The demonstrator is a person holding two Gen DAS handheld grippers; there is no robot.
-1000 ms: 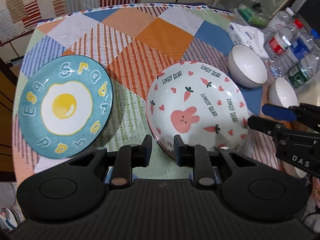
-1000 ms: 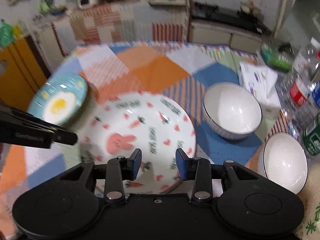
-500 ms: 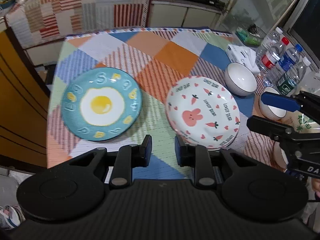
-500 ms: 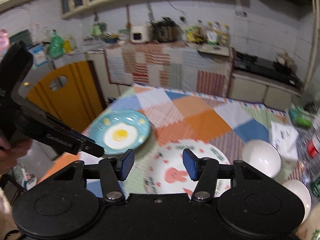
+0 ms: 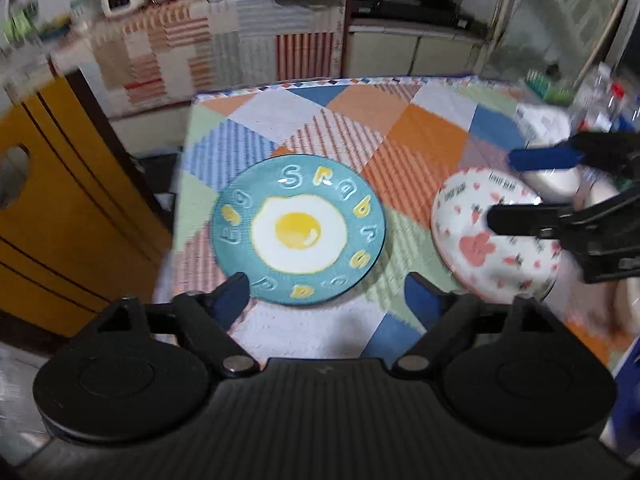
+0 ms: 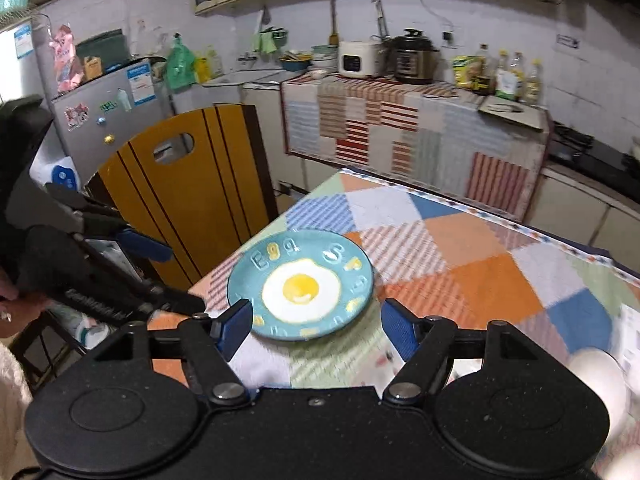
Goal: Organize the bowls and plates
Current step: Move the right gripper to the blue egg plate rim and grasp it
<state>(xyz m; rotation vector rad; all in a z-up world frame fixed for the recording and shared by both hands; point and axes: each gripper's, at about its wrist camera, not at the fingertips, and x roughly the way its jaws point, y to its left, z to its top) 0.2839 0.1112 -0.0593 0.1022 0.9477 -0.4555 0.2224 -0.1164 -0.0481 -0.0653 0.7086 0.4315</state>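
A teal plate with a fried-egg picture (image 5: 298,230) (image 6: 300,284) lies near the left edge of the patchwork table (image 5: 424,136). To its right lies a white plate with a pink bunny (image 5: 480,248). A white bowl (image 5: 556,182) sits behind that plate. My left gripper (image 5: 326,300) hovers above the near rim of the egg plate. Its jaws are opening wide, with nothing between them. My right gripper (image 6: 316,326) (image 5: 528,190) hangs over the bunny plate, its jaws also opening and holding nothing.
A yellow wooden chair back (image 6: 188,184) stands against the table's left edge. Water bottles (image 5: 612,104) crowd the far right corner. A second white bowl (image 6: 596,376) shows blurred at the right. A hand (image 6: 20,304) holds the left gripper (image 6: 168,274).
Both grippers pulled back and rose from the bunny plate, and their nearly shut jaws spread wide. Both views swung left, so the egg plate now sits ahead of each.
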